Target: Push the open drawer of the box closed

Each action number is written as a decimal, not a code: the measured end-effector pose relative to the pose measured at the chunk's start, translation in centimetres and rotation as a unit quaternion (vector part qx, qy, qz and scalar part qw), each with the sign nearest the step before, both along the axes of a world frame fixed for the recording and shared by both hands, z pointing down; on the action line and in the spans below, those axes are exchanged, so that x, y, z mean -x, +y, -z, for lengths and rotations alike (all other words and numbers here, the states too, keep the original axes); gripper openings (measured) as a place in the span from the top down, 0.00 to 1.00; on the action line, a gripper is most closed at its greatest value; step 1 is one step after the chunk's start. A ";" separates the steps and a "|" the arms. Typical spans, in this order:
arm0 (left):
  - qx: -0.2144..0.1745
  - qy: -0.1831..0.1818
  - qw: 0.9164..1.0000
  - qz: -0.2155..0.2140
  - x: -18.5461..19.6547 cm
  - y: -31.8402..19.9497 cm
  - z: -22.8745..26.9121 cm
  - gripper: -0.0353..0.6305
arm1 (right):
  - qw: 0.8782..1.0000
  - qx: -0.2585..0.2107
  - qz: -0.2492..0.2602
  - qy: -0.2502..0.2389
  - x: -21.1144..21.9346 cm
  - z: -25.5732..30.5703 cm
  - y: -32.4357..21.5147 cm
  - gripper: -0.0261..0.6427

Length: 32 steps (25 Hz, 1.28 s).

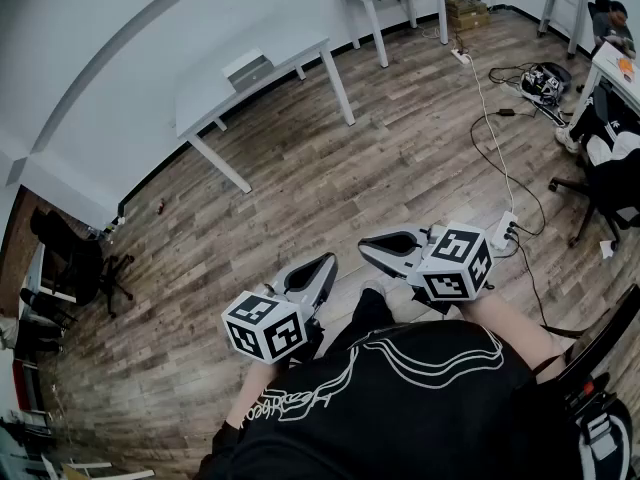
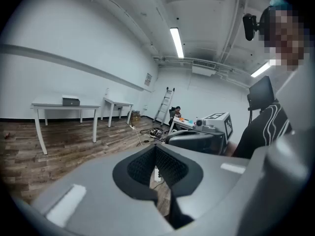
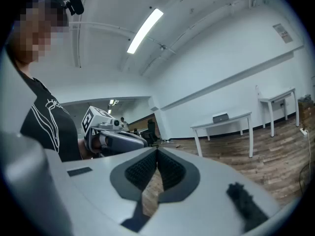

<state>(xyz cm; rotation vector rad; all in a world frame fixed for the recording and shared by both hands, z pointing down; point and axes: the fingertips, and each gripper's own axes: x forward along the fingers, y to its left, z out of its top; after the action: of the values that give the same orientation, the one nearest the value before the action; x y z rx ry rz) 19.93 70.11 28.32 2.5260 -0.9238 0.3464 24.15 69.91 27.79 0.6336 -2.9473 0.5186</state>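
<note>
left gripper (image 1: 322, 266): grey two-jaw unit, lower centre of the head view. Jaws closed tip to tip, nothing between them.
right gripper (image 1: 378, 244): just right of the left one. Jaws pressed together as well, empty, tips aimed toward frame left.
person: black shirt with white line print (image 1: 420, 388) fills the bottom of the frame, both grippers held just in front of it.
floor: dark wood-plank floor (image 1: 300, 188) under both grippers.
box: small grey box (image 1: 250, 68), upper left of centre, on a long white table (image 1: 200, 103) by the wall, well apart from both grippers. Can't tell the drawer position at this range.
power strip: white power strip (image 1: 503, 230) on the floor, right of the right gripper.
</note>
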 end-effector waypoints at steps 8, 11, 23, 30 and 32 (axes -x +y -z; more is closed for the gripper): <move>0.022 0.001 0.999 -0.033 -1.5 -11.0 -3.5 0.94 | 0.999 0.022 -0.045 0.002 -2.1 -3.3 -10.7 0.95; 0.029 0.009 0.999 -0.041 -2.8 -17.4 -5.3 0.94 | 0.997 0.033 -0.067 0.005 -3.6 -5.6 -16.2 0.95; 0.051 0.027 0.998 0.022 5.9 -44.1 -5.4 0.94 | 0.996 0.030 -0.049 0.068 3.8 -5.9 -42.4 0.95; 0.039 0.039 0.992 0.117 13.0 -48.3 -5.8 0.94 | 0.998 0.018 -0.003 0.062 8.7 -5.9 -48.4 0.95; 0.045 0.047 0.988 0.143 15.2 -49.6 -6.4 0.94 | 0.998 0.016 0.025 0.053 10.9 -6.0 -50.0 0.95</move>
<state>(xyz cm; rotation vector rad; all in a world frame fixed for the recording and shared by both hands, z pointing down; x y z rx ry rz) 4.78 20.48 34.72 2.2666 -1.1860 0.1744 13.22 19.88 33.80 0.5654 -2.8410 0.5093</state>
